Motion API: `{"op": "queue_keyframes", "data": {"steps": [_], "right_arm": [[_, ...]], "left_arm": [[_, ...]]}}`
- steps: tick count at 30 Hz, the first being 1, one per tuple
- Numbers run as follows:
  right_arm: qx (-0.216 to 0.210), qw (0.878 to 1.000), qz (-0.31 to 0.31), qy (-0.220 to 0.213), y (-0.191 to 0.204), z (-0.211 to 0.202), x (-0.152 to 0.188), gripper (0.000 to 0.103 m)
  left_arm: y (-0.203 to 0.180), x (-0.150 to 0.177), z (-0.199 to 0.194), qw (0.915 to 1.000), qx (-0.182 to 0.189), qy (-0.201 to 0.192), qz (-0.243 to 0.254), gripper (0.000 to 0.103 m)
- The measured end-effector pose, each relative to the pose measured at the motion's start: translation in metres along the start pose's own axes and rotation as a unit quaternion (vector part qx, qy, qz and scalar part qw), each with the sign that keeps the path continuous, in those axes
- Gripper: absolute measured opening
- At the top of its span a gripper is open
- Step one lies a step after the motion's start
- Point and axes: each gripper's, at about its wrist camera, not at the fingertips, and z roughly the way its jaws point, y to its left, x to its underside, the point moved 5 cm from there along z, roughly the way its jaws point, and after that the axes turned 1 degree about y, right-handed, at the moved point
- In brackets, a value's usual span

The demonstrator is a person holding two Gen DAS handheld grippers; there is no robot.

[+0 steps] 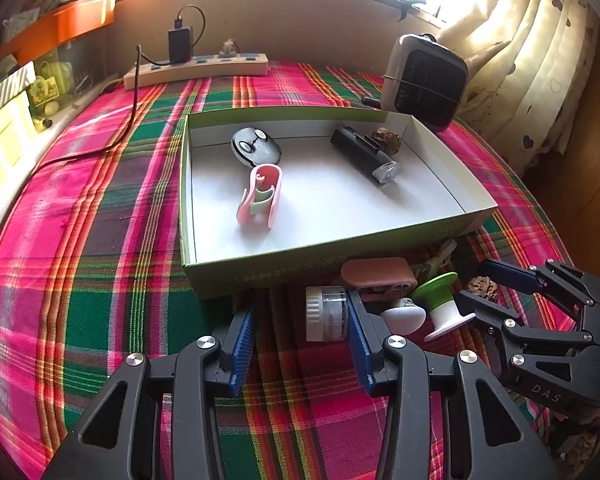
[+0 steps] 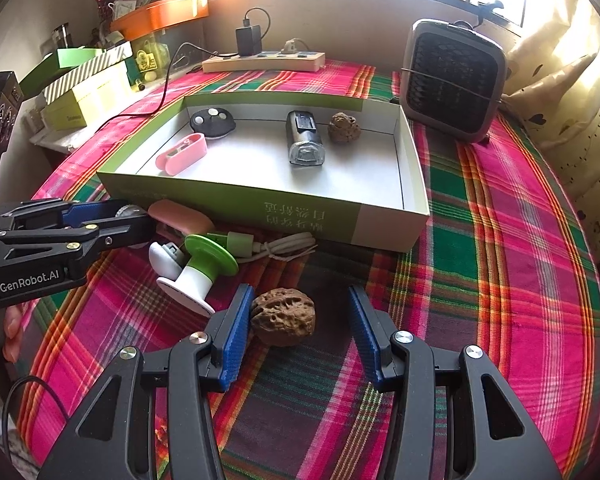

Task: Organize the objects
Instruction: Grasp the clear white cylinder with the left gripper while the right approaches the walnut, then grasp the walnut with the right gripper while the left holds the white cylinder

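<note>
A green and white box [image 1: 260,272] [image 2: 416,184] on the plaid cloth holds a black round gadget [image 1: 256,146], a pink clip [image 1: 260,196], a black bike light [image 1: 364,156] and a brown walnut [image 1: 386,140]. In front of the box lie a clear round jar [image 1: 326,314], a brown case [image 1: 378,274], a green and white fan [image 1: 440,304] [image 2: 204,270] and a second walnut [image 2: 284,316]. My left gripper [image 1: 300,336] is open with the jar by its right finger. My right gripper [image 2: 296,328] is open around the second walnut, which touches the left pad.
A grey heater [image 2: 454,80] stands behind the box at the right. A power strip [image 1: 196,68] with a black charger lies at the back. Boxes and an orange tray [image 2: 160,16] sit at the left. A curtain [image 1: 532,60] hangs at the right.
</note>
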Motion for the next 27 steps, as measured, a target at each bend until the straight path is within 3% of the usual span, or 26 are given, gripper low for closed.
{"op": "queue_keyframes", "data": {"steps": [12,16,21,27], "right_arm": [[0.002,1.000,-0.003,0.000,0.0008,-0.0010,0.0008,0.048],[0.000,1.000,-0.005,-0.001,0.0013,-0.0014,0.0011,0.042],[0.000,1.000,-0.005,-0.002,0.0018,-0.0026,0.0018,0.032],[-0.003,1.000,-0.003,-0.003,0.0009,-0.0030,0.0019,0.032]], "left_arm": [[0.0038,0.0014,-0.0006,0.9999,-0.013,-0.003,0.001,0.024],[0.0050,0.0018,-0.0005,0.9999,-0.017,-0.003,-0.001,0.017],[0.0056,0.0020,-0.0006,0.9998,-0.017,-0.004,-0.002,0.017],[0.0053,0.0023,-0.0004,0.9998,-0.018,-0.004,0.000,0.017]]}}
